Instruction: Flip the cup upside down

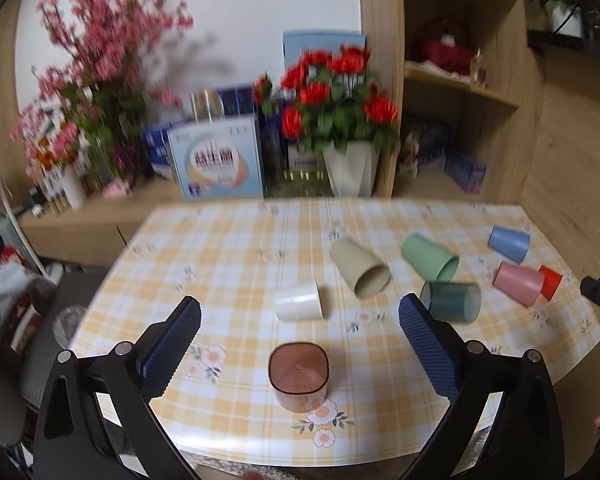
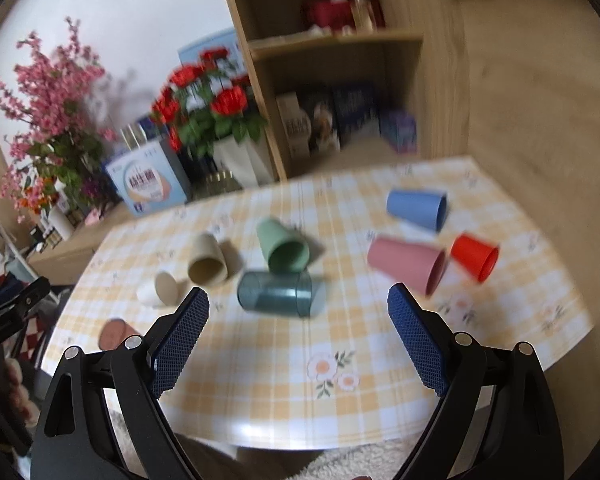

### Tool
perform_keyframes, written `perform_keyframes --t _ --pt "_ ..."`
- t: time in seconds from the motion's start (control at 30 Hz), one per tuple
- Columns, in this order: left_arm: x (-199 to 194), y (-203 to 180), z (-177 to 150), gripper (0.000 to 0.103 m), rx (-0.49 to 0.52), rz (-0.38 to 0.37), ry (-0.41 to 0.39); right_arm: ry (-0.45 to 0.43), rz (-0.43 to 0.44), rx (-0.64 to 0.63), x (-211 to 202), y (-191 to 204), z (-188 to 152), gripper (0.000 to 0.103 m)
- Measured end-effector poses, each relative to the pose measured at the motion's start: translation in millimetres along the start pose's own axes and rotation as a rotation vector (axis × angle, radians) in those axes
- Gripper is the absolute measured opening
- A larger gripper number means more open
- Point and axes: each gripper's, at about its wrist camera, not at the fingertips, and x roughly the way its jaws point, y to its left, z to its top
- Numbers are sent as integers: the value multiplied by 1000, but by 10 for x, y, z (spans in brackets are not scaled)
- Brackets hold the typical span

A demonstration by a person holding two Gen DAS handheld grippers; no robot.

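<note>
A brown translucent cup [image 1: 299, 376] stands bottom up on the checked tablecloth [image 1: 236, 264] near the front edge. It also shows in the right wrist view [image 2: 114, 333]. My left gripper [image 1: 299, 322] is open and empty above and just behind it. Several cups lie on their sides: white [image 1: 299, 302], beige [image 1: 360, 267], green [image 1: 430, 257], dark teal [image 1: 452, 301], pink [image 1: 518, 282], red [image 1: 550, 280], blue [image 1: 509, 243]. My right gripper [image 2: 299, 312] is open and empty, in front of the teal cup [image 2: 276, 294], with the pink cup [image 2: 406, 264] to its right.
Behind the table stands a low wooden cabinet with boxes [image 1: 216, 158], a white vase of red flowers [image 1: 348, 168] and pink blossom branches [image 1: 92, 60]. A wooden shelf unit [image 1: 460, 80] stands at the back right. The other gripper shows at the left edge of the right wrist view [image 2: 8, 312].
</note>
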Motion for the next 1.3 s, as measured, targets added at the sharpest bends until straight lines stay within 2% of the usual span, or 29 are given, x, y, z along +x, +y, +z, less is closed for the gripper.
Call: perform_keyframes --t 0.13,0.23,0.5,1.3 --pt "-358 -28 36 97 -2 28 -63 -90 -18 -27 -355 81 118 88" --pt "-572 -14 24 97 -19 19 -98 -129 -21 -50 -545 144 165 88" --pt "-869 -4 -9 97 -21 8 -137 -142 -17 -95 -742 249 160 88" --pt "-984 23 7 97 -38 -7 -162 -139 -19 -116 -796 337 142 88"
